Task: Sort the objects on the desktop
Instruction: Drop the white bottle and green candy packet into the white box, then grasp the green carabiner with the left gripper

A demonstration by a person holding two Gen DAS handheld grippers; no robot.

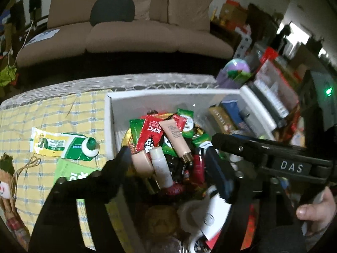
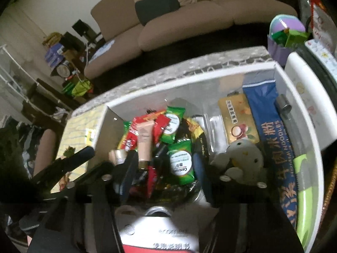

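Note:
A white box [image 1: 108, 113] stands on the table, full of small items: a red KFC sachet [image 1: 150, 136], a beige tube [image 1: 177, 139], a small white bottle [image 1: 161, 167], green sachets [image 2: 181, 164]. My left gripper [image 1: 170, 164] is open above the pile, fingers either side of the white bottle, holding nothing. My right gripper [image 2: 164, 166] is open over the same box [image 2: 282, 71], empty. The right gripper's black finger [image 1: 248, 145] crosses the left wrist view.
A green-capped pouch [image 1: 63, 145] and a green packet [image 1: 73, 172] lie on the yellow checked cloth [image 1: 52, 113] left of the box. A gold packet [image 2: 238, 118], a blue noodle pack [image 2: 271, 135] and a white toy [image 2: 242, 158] fill the box's right side. A sofa [image 1: 126, 31] stands behind.

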